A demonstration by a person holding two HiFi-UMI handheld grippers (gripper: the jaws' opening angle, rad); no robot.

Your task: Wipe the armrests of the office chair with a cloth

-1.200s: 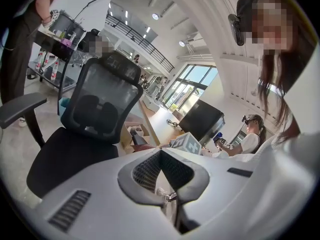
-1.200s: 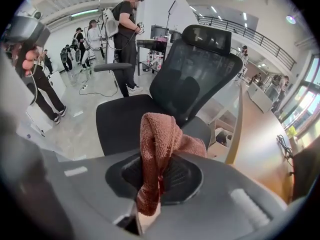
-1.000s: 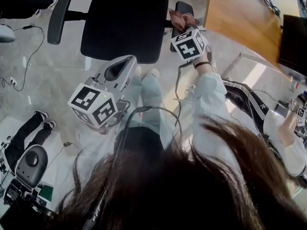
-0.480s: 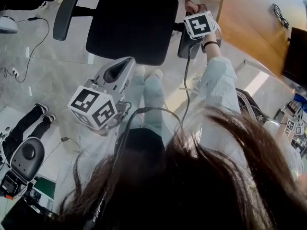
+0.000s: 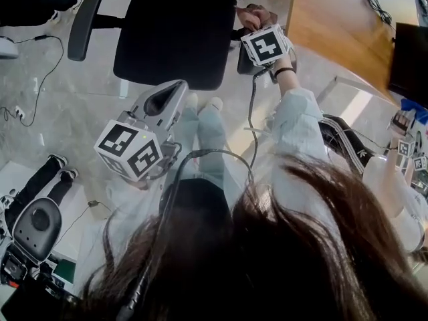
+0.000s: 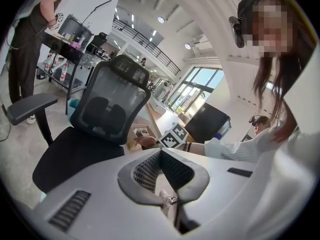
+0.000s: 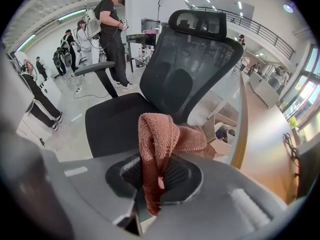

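Observation:
A black office chair's seat point(image 5: 174, 35) lies ahead of me, with its left armrest point(image 5: 83, 25) free. My right gripper point(image 5: 257, 29) is shut on a brown cloth point(image 5: 251, 15) and holds it on the right armrest point(image 5: 243, 62), which it mostly hides. In the right gripper view the cloth point(image 7: 160, 134) hangs bunched between the jaws of that gripper point(image 7: 159, 161), before the mesh backrest point(image 7: 190, 69). My left gripper point(image 5: 167, 95) is held low, short of the seat's front edge, shut and with nothing in it. The left gripper view shows it point(image 6: 161, 159) facing the chair point(image 6: 112, 104).
A wooden desk point(image 5: 334, 19) with a dark monitor point(image 5: 408, 59) stands close to the chair's right side. Cables point(image 5: 40, 79) trail over the floor at left. Someone's legs point(image 5: 40, 179) are at lower left, and a seated person point(image 5: 401, 199) at right.
My right gripper slid the cloth along the right armrest away from me, then part of the way back. The left gripper has stayed where it was.

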